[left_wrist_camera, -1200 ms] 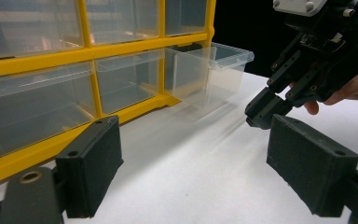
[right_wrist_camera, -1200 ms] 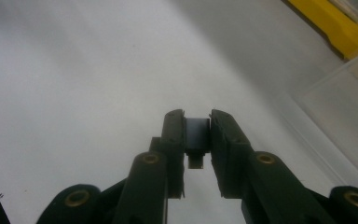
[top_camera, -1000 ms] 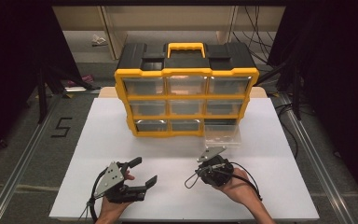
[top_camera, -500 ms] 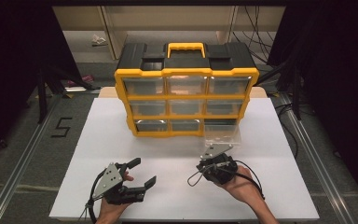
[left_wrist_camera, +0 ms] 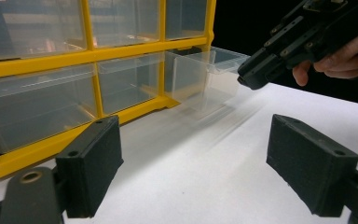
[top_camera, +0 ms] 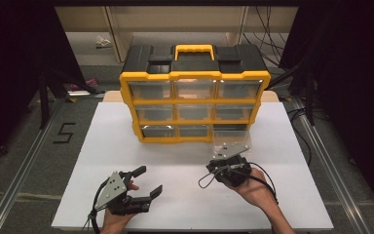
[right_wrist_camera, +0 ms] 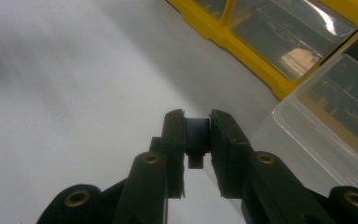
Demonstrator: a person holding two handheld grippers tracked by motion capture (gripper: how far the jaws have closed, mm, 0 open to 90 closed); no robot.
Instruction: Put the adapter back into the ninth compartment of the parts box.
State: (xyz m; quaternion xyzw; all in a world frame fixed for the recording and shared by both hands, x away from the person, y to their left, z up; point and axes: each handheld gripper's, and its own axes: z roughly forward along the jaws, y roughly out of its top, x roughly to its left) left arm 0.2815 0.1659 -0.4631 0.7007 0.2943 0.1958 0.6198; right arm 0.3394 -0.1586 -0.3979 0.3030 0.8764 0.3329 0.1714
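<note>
Dark room, white flat bench. A yellow-framed, black-topped plastic organiser with clear drawers stood at the far side of the bench. Its bottom-right clear plastic drawer was pulled out onto the bench, and the other drawers were in.

Change over the last second was very small. The drawer was already out and had not shifted. The left tongs stayed put near the front edge, jaws wide apart, nothing between them, aimed toward the organiser. The right tongs crept slightly forward and right, toward the open drawer, jaws kept together. In the right gripper view they looked clamped on a small black block-shaped piece; what it was couldn't be made out. In the left gripper view the nose of the right tongs hung just beside the drawer's front corner, above the bench, apart from it.

Judgement: carry phase, drop-off not yet done. The small creep suggested lining up over the drawer opening. Next probably needed the piece moved over the drawer's inside before the jaws part. Risk: release short of the rim, so the piece lands on the bench.
</note>
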